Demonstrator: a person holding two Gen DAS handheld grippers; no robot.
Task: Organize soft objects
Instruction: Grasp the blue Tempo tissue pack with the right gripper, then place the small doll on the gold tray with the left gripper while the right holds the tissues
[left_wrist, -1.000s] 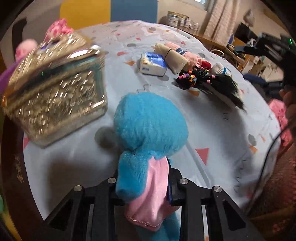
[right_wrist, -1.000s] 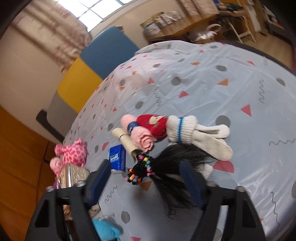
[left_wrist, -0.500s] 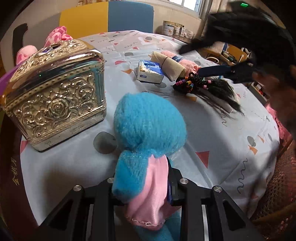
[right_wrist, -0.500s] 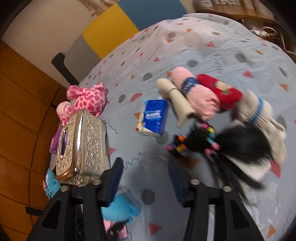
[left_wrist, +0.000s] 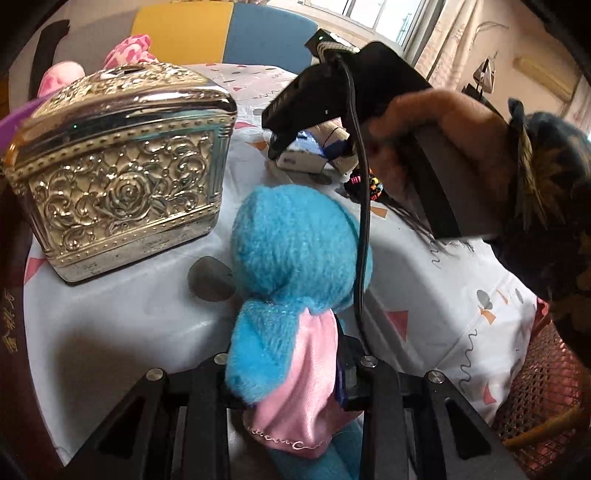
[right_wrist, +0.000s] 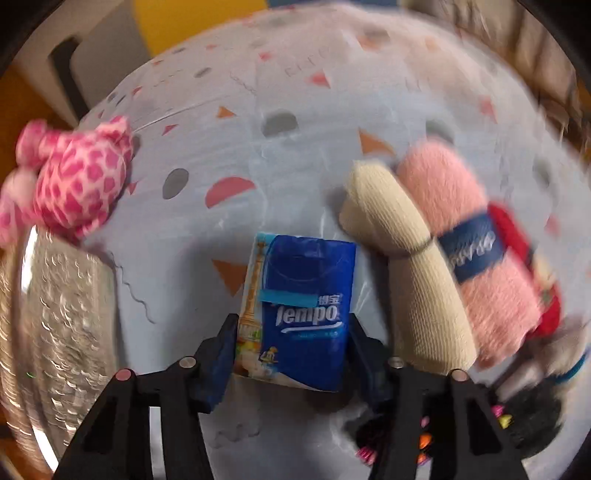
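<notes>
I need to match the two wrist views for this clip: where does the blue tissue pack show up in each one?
Left wrist: the tissue pack is upper centre, small, partly hidden behind the right gripper's black body.
Right wrist: the pack is lower centre, between the closing jaws of the right gripper; whether the pads touch it is unclear.
Shared landmark: the ornate metal box, at the left edge in the right wrist view.
</notes>
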